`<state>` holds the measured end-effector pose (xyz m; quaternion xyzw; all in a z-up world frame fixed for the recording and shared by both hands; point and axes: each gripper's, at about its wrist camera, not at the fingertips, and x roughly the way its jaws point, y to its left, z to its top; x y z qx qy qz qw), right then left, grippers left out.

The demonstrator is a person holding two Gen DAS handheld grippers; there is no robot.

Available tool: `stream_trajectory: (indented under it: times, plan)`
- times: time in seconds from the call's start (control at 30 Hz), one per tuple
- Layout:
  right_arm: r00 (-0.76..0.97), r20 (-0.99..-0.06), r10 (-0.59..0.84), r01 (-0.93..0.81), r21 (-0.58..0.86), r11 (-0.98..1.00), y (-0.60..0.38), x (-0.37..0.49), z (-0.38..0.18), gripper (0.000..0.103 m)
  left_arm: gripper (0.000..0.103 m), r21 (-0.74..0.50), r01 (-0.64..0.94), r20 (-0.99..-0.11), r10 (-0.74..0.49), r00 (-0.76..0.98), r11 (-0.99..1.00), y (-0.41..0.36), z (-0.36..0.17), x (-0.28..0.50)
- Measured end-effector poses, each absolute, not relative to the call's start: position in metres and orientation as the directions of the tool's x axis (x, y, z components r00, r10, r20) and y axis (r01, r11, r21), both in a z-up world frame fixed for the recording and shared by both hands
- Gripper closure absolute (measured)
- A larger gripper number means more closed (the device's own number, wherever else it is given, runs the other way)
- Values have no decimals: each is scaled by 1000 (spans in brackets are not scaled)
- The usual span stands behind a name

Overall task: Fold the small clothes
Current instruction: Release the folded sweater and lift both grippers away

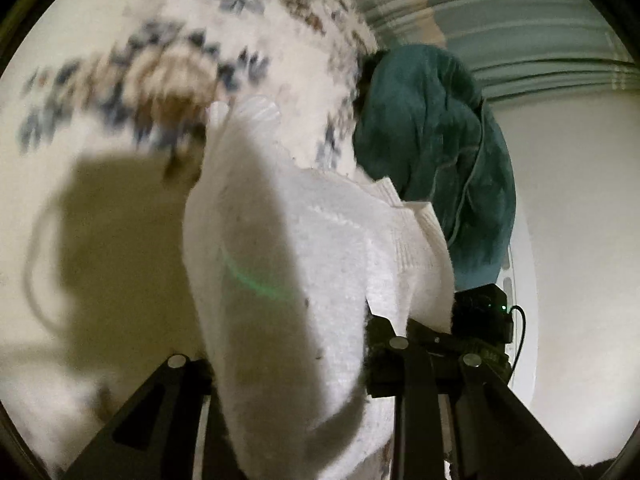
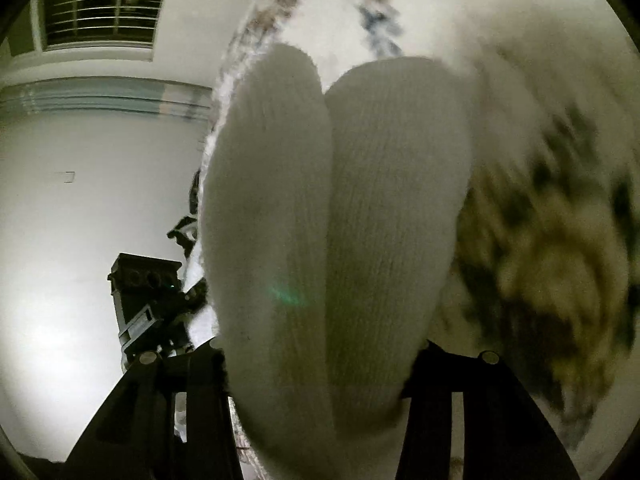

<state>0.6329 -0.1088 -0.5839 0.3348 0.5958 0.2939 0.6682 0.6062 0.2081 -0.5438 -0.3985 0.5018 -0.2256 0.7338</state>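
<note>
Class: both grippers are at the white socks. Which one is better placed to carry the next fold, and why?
Probably the right gripper: its fingers straddle both white socks side by side. The left gripper shows one sock body and a ribbed cuff. Hedged; both views are blurred.

— What's the garment?

— A white knitted sock (image 1: pixel 280 264), ribbed at the cuff, filling the lower centre of the left wrist view. It stands up from the bottom edge, its cuff towards the centre right.

— And in the right wrist view?

— The white sock (image 2: pixel 340 208) shows as two rounded lobes side by side in the centre, pressed together along a vertical crease. Whether that is one sock doubled or a pair, I cannot tell.
</note>
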Motion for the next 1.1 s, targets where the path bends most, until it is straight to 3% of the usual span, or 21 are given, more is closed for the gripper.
stream_trajectory:
  times: [0.1,0.17,0.23,0.3,0.4,0.47,0.63,0.73,0.8,0.9,1.1]
  plan:
    - [150,-601,785,-14,792,610,-90,673,-575,54,77,-783,-67,-590,-703,398,619,219,-540,655]
    - [161,-608,778,-20,786,618,-80,695,-578,54,67,-739,-84,-645,-665,377,669,225,-550,681]
    - [158,-643,750,2,759,651,-78,723,-591,48,65,-659,-167,-737,-586,336,733,229,-572,709]
    - [121,-730,673,58,682,730,-76,743,-605,35,66,-625,-248,-777,-560,288,740,237,-596,719]
    - [129,-801,585,64,595,801,-75,745,-614,27,64,-656,-252,-751,-586,304,711,239,-600,712]
    - [154,-834,530,49,542,839,-80,736,-610,26,55,-619,-212,-776,-547,314,756,232,-591,700]
    - [254,-905,341,51,364,930,-88,718,-594,22,15,-460,-190,-857,-379,349,867,220,-577,679]
    - [296,-932,208,26,225,974,-80,696,-568,16,10,-327,-200,-900,-240,364,923,214,-567,670]
    - [334,-937,98,4,105,994,-89,683,-543,0,5,-263,-192,-907,-174,384,946,208,-557,662]
    - [376,-926,-20,-15,-27,1000,-77,666,-520,0,4,-179,-175,-904,-92,417,968,199,-538,645]
    - [417,-902,-112,-6,-126,992,-79,610,-464,0,4,-87,-151,-905,-15,425,985,175,-489,612]
